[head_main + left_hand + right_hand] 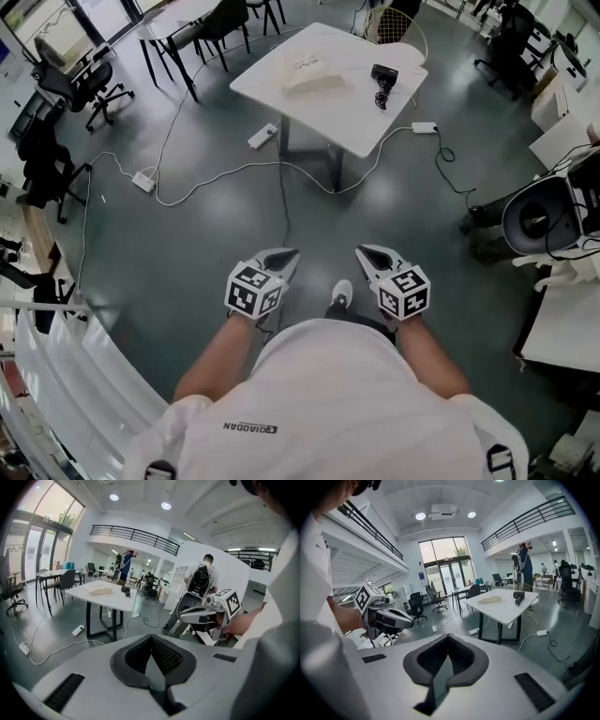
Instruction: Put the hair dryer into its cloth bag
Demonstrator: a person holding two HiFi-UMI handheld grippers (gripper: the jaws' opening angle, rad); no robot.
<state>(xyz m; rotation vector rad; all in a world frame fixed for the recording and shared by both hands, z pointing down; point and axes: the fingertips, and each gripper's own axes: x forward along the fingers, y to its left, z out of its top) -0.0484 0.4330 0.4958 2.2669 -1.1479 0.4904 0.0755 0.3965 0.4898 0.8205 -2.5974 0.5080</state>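
At far left, black office chairs (70, 84) and a white power strip (142, 180) on the grey floor (187, 253). Lower centre, left tongs (284, 256) clenched on nothing, out over the floor and well apart from the white bench (347, 117). On that bench, beige cloth bag (309, 73) lying flat, with the black hair dryer (383, 75) near its right side, not touching it, cord curled in front. Second power strip (262, 136) on the floor by the bench's near-left edge. Right tongs (368, 253) level with the left, likewise clenched and empty; jaws tight together in both gripper views. At far right, a round fan-like machine (536, 217).
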